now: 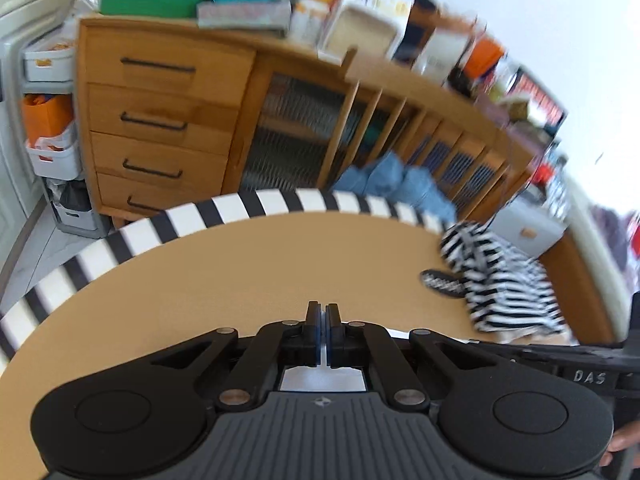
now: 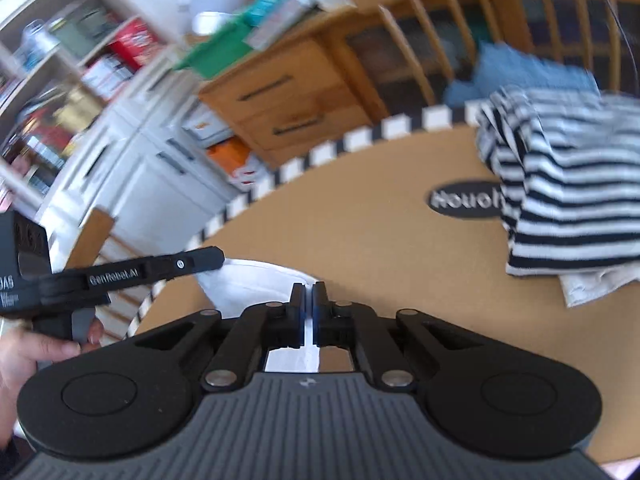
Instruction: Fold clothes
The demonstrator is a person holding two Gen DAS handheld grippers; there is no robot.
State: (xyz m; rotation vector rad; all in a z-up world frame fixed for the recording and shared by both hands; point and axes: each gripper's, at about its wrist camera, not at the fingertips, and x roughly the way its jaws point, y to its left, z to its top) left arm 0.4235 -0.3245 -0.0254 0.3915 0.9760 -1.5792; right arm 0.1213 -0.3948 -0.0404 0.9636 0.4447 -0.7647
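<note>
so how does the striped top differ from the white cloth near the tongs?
Pattern: the striped top has navy and white bands; the white cloth is plain.
Pose: the striped top is bunched in a heap; the white cloth lies lower and smoother.
Place: the striped top sits far right, on a cream cloth; the white cloth is at the near edge by the right tongs.
Both rest on the tan table.

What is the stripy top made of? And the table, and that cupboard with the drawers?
The striped top looks like soft knit fabric, likely cotton: it slumps in folds. The table has a matte tan surface, maybe laminate or board; no grain shows. The drawer cabinet looks like varnished wood, with warm grain and a slight sheen.
</note>
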